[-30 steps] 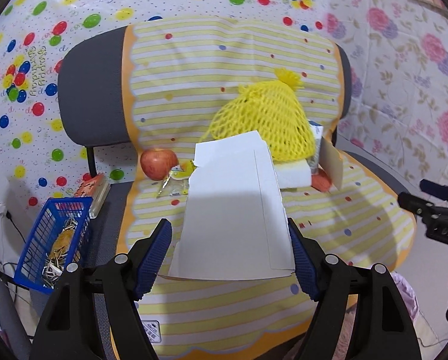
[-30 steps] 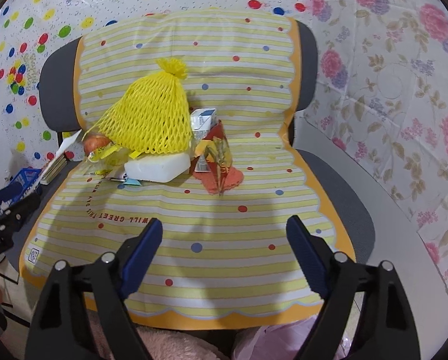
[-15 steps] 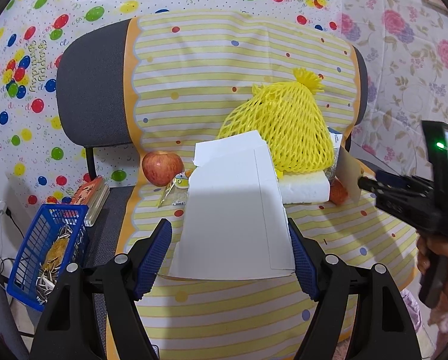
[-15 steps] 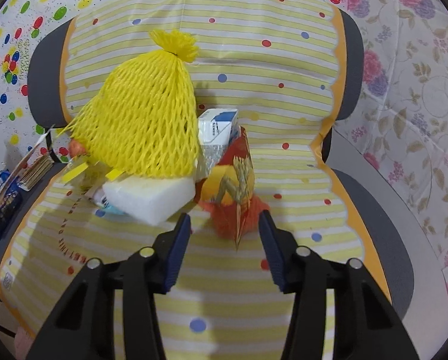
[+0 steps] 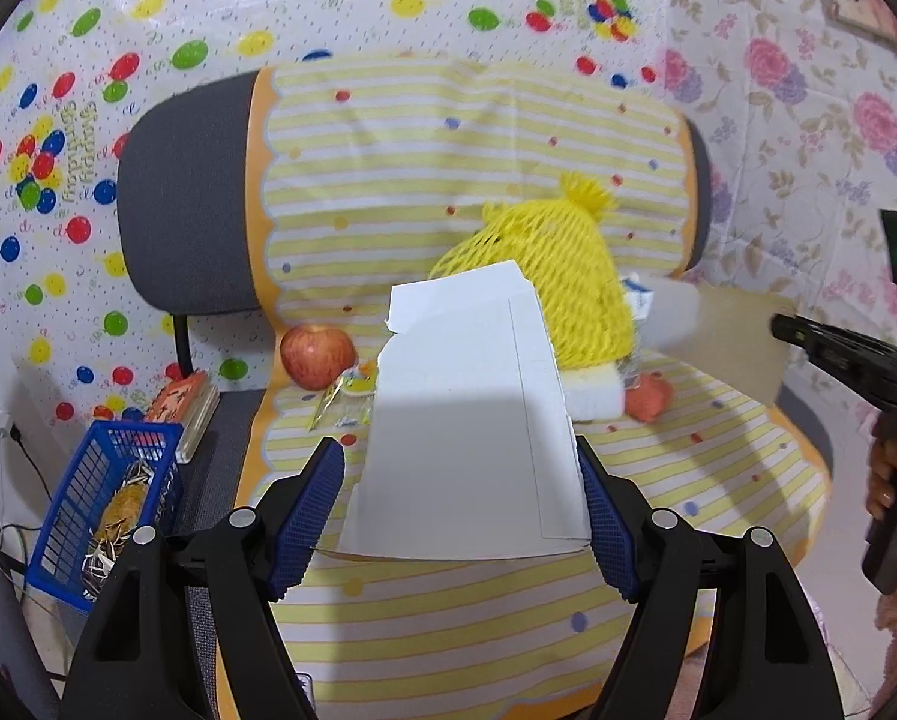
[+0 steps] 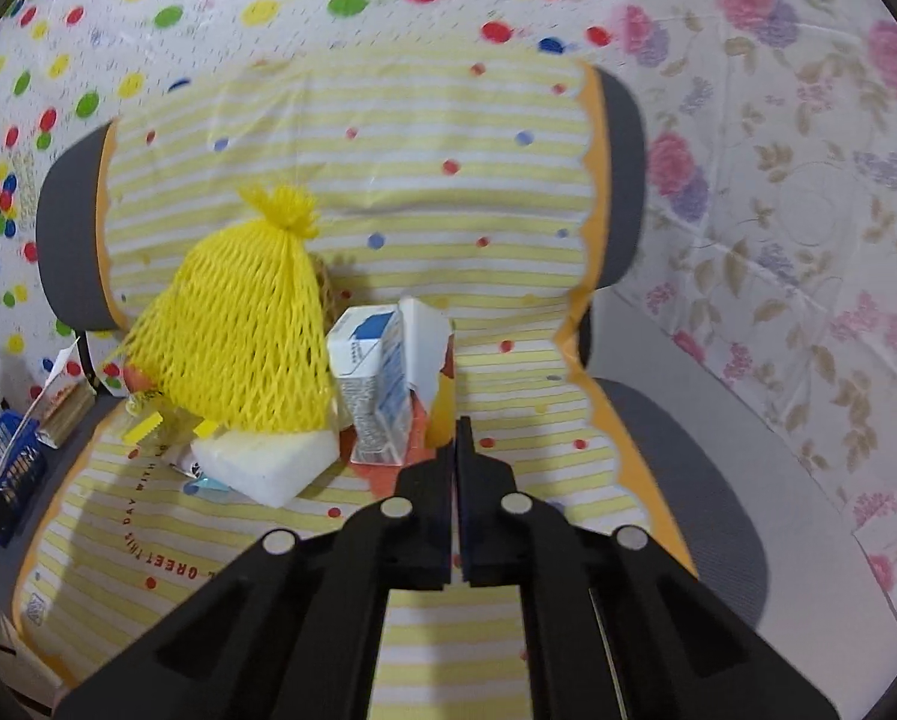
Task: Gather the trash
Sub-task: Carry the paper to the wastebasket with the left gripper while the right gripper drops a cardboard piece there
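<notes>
On the striped yellow cloth (image 6: 448, 630) of a chair seat lies a pile of trash: a yellow net bag (image 6: 244, 324), a white foam block (image 6: 268, 462), a blue and white carton (image 6: 370, 372) and an orange snack wrapper (image 6: 439, 396). My right gripper (image 6: 457, 438) is shut, pinching the wrapper's near edge. In the left wrist view the right gripper (image 5: 778, 324) comes in from the right with the blurred wrapper (image 5: 718, 330) raised at its tips. My left gripper (image 5: 457, 462) is shut on a white cardboard box (image 5: 466, 420), held above the seat.
A red apple (image 5: 316, 354) and small candy wrappers (image 5: 346, 396) lie at the seat's back left. A blue basket (image 5: 112, 498) with scraps and a stack of books (image 5: 190, 408) sit left of the chair. A hand (image 5: 886, 468) holds the right gripper's handle.
The right gripper moved in to the orange wrapper, closed its jaws on it and raised it off the pile. The left gripper kept hold of the white box and barely moved.
</notes>
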`<action>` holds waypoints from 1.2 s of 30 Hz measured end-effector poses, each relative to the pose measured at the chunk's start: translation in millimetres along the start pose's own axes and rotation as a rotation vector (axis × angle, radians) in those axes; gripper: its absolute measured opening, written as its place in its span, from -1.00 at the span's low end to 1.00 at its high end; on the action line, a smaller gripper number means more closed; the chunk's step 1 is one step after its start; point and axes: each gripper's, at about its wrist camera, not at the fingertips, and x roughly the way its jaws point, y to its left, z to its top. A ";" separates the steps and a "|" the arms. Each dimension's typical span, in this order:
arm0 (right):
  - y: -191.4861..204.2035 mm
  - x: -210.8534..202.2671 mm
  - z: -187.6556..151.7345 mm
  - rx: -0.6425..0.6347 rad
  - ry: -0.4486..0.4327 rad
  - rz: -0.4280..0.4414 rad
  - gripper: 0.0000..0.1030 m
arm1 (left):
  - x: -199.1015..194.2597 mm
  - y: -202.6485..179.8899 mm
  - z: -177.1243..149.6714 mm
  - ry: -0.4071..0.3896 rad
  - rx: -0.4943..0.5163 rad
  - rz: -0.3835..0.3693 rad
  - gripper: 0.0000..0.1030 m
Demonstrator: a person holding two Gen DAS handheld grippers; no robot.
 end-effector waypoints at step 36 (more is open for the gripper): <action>-94.8 -214.8 -153.7 0.166 0.070 -0.309 -0.97 | -42.7 -221.5 -102.7 0.079 0.364 -0.512 0.46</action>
